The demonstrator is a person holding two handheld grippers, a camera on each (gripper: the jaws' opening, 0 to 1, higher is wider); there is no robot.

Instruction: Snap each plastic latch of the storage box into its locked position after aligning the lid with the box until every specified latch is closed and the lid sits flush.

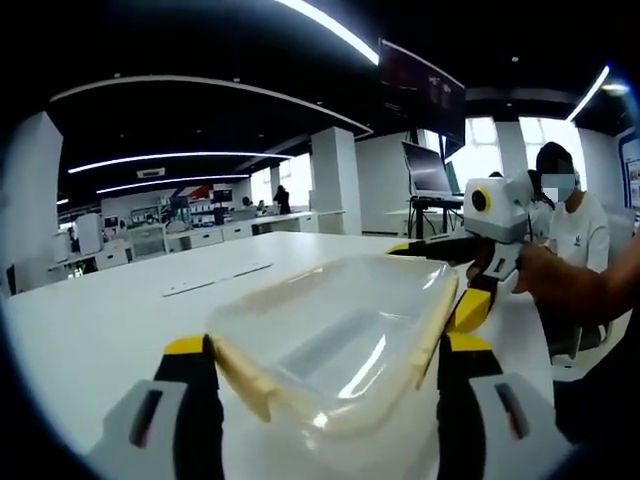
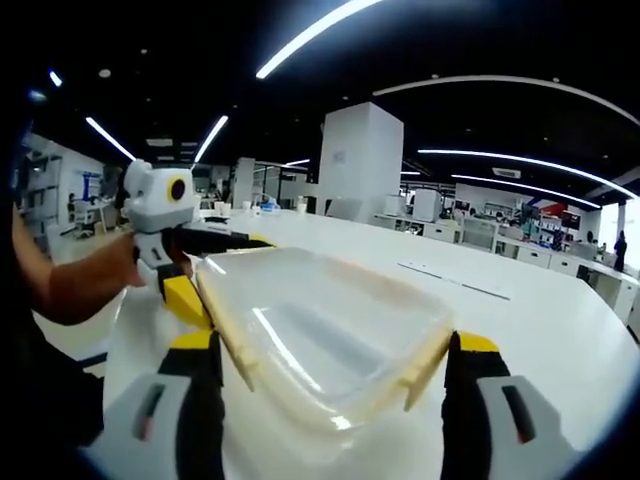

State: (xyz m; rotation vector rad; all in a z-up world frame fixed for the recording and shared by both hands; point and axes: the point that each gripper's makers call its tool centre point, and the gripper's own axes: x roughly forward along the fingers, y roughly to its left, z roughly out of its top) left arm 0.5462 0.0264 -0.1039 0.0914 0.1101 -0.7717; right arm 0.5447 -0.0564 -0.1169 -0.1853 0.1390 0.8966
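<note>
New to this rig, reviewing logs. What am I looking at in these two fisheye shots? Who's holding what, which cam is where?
There is no robot arm here: a person holds a two-jaw handheld gripper in each hand, and each gripper carries a fisheye camera looking forward along its own jaws.

In the left gripper view, the left gripper has its black and yellow jaws standing wide on either side of a clear plastic storage box with cream latches. The box sits on a white table. The other gripper enters from the right.

In the right gripper view, the right gripper straddles the same box from the opposite end, also open. Neither gripper grips the box. The background is an open office.
</note>
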